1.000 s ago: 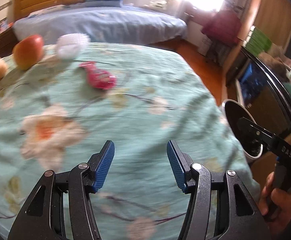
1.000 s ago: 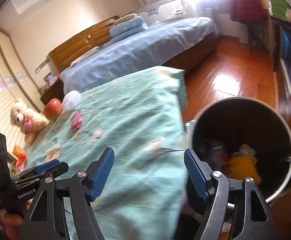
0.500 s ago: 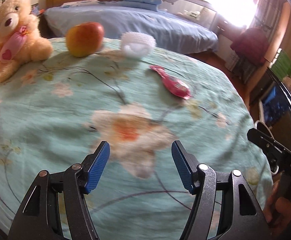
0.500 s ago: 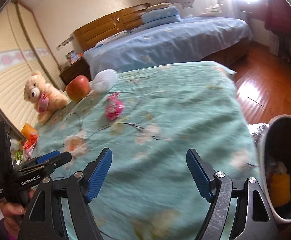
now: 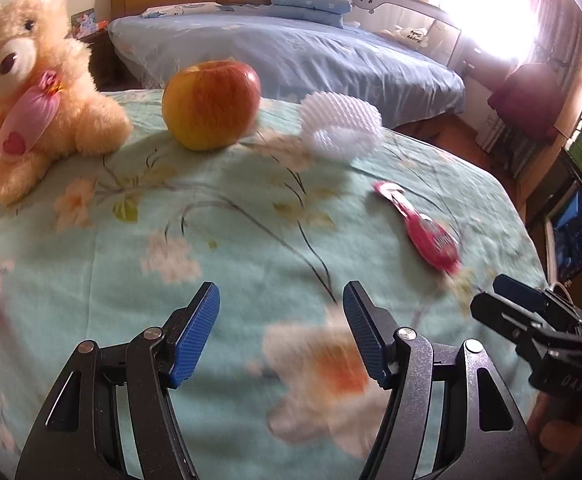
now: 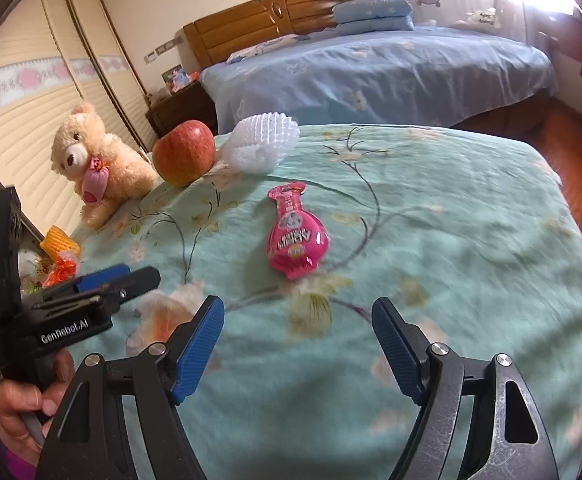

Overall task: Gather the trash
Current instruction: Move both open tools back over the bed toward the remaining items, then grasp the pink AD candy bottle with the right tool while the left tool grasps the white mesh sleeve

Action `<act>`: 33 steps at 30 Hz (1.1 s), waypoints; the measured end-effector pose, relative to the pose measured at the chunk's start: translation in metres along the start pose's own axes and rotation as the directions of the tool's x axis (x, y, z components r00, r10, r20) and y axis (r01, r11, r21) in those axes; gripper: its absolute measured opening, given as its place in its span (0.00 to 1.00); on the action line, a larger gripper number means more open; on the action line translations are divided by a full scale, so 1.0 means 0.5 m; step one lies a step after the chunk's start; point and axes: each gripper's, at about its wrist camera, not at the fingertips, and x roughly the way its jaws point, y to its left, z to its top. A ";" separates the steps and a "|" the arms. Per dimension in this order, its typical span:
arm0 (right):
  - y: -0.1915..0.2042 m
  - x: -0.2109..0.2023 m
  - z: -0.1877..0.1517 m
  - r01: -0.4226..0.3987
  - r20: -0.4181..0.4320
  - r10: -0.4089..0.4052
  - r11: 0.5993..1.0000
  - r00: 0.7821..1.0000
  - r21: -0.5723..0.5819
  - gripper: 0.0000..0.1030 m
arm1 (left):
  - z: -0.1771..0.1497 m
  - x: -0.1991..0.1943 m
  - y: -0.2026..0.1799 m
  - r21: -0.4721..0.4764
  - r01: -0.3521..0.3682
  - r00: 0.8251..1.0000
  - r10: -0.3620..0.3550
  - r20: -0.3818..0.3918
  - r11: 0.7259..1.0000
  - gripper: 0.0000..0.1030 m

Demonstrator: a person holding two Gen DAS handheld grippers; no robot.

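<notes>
While your right claw point(image 6: 297, 346) hangs over the bed point(image 6: 471, 240) with its jaws wide and nothing between them, the pink wrapper point(image 6: 295, 236) lies just ahead of it, flat on the cover. It is a glossy, bulb-shaped packet with a narrow neck pointing away from you, printed with a cartoon figure and lettering, and its near edge is crimped. Your left claw point(image 5: 281, 330) is also spread apart and empty, tilted down at the cover, with the wrapper point(image 5: 425, 232) off to its right and well clear of the pads. From the right camera you can see your left hand point(image 6: 27, 400) wrapped around the black handle of that claw, low at the left edge, a purple sleeve point(image 6: 7, 456) below it.

Both claws have black metal arms with bolts and ribbed blue pads point(image 5: 195, 332). The cover is soft teal cloth with a pale flower print and thin dark stems. Farther out, near the far edge, sits a white foam net point(image 5: 341, 128), ridged and cup-shaped, beside a smooth red-yellow apple point(image 5: 211, 104). Left of the apple a fluffy cream teddy point(image 5: 35, 92) sits upright holding a pink pouch. At the left edge lie an orange foam net point(image 6: 59, 240) and crumpled orange scraps point(image 6: 63, 270), blurred. Beyond stands a second bed point(image 6: 379, 76) in blue with a wooden headboard.
</notes>
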 end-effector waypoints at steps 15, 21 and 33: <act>-0.007 0.091 0.064 0.064 -0.042 -0.067 0.995 0.997 -0.072 0.39 | 0.103 0.117 -0.021 0.026 0.005 1.000 -0.005 -0.017 1.000 0.63; -0.070 0.052 0.047 0.069 -0.019 -0.069 0.998 0.997 0.012 0.39 | 0.144 0.154 -0.048 0.031 0.023 1.000 -0.023 -0.004 0.999 0.63; -0.088 0.038 0.038 0.053 0.004 -0.053 0.997 0.999 0.056 0.39 | 0.174 0.137 -0.093 -0.015 0.115 0.992 -0.114 0.051 0.993 0.88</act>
